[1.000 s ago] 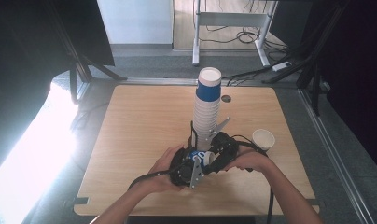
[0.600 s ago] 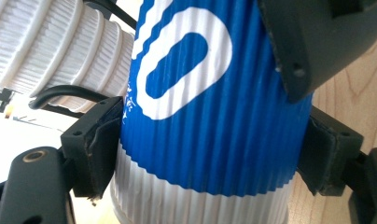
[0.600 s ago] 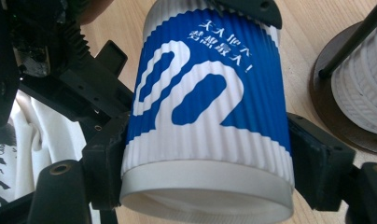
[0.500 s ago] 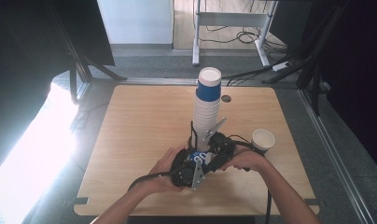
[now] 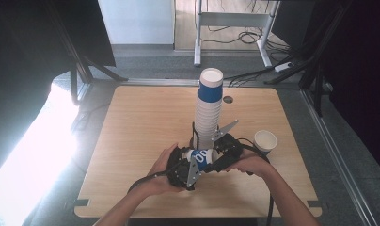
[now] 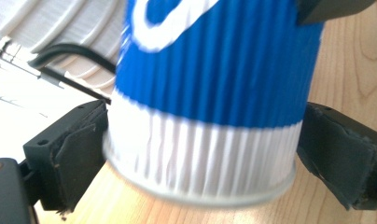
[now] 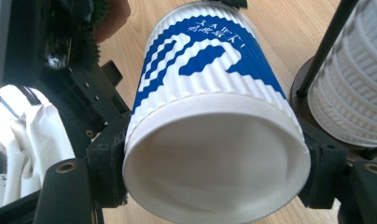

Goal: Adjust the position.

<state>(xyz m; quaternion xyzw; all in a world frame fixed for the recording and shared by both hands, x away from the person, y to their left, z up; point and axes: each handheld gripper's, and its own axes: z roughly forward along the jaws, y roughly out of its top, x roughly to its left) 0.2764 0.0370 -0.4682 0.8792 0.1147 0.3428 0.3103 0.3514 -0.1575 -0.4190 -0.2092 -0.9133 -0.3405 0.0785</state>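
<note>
A blue-and-white ribbed paper cup (image 5: 201,157) lies on its side between the two grippers, just above the table in front of the cup stack. My right gripper (image 5: 212,155) is shut on the cup's open rim end (image 7: 214,140). Its jaws have just been closing, and both pads (image 7: 107,158) press the rim. My left gripper (image 5: 192,162) stands around the cup's white base (image 6: 200,158). Its jaws have just been opening, and the pads (image 6: 70,158) sit beside the base without squeezing it. A hand holds each gripper.
A tall stack of white ribbed cups (image 5: 209,113), topped by a blue one, stands on a black stand at mid-table. A single white cup (image 5: 265,140) stands upright to the right. The wooden table (image 5: 131,127) has a cable hole (image 5: 227,99) at the back.
Both hands have stayed almost in place. The right gripper has drawn in slightly toward the cup, and the blue cup now shows more plainly between the two grippers.
</note>
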